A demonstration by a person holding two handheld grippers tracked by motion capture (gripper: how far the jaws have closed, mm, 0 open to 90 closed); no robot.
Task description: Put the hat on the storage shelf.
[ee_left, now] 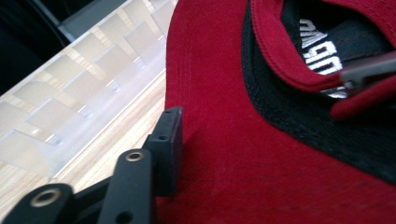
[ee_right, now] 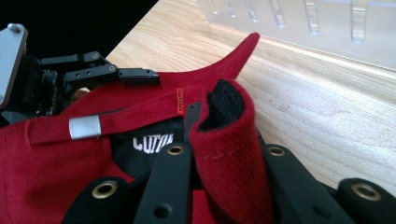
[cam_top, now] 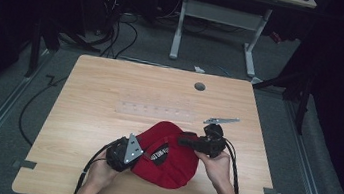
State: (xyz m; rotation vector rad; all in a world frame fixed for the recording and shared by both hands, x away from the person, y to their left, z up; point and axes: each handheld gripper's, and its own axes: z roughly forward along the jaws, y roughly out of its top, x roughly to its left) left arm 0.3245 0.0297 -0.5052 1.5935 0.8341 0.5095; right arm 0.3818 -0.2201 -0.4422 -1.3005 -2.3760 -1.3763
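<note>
Red cap (cam_top: 167, 154) between both grippers' jaws, its front hidden underneath.

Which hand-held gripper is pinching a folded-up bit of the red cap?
The right hand-held gripper. A fold of the red cap stands up between its jaws. The left hand-held gripper holds the cap's flat edge instead.

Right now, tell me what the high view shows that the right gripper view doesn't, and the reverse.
High view alone: both hands, the whole table with its round grommet, and the floor cables. Right gripper view alone: the right gripper pinching the cap's folded edge, the strap's metal buckle, and white lettering inside. Both: the red cap, the left gripper and the clear plastic tray.
</note>
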